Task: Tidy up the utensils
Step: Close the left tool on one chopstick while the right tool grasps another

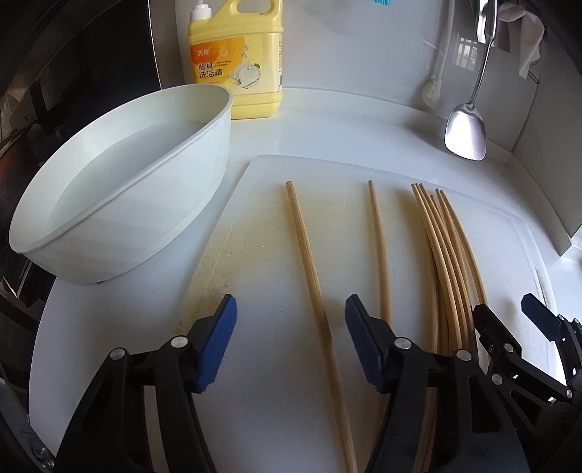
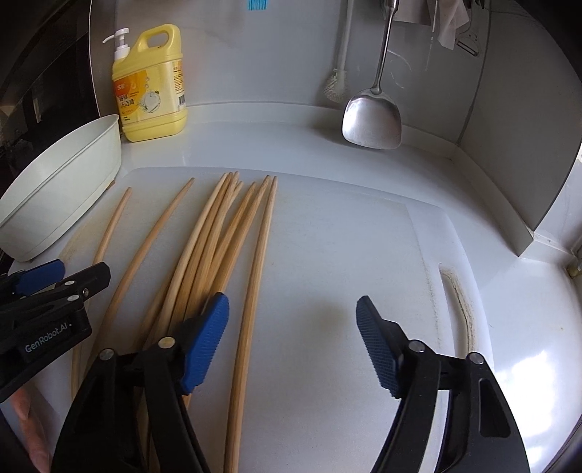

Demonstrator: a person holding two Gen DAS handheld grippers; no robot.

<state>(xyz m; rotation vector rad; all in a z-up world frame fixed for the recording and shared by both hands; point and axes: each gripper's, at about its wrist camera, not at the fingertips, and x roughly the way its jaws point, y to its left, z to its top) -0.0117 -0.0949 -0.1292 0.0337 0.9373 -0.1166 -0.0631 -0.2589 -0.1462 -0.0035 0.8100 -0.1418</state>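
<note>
both grippers released: left gripper point(image 1: 291, 342) straddles a lone chopstick point(image 1: 309, 269); right gripper point(image 2: 293, 342) hovers right of the chopstick bundle point(image 2: 218, 233) on the cutting board point(image 2: 345, 236).

Near ends of the chopstick bundle point(image 1: 449, 262) hidden under the left gripper point(image 1: 291, 342) and cut by the bottom edge; spatula point(image 1: 466, 132) handle top runs off the top edge; soap bottle point(image 1: 236, 58) pump head cropped in left view; bowl point(image 2: 69, 182) left part cut off in right view; bottle label text too small to read; blue item point(image 2: 257, 4) at the top edge mostly cropped.
</note>
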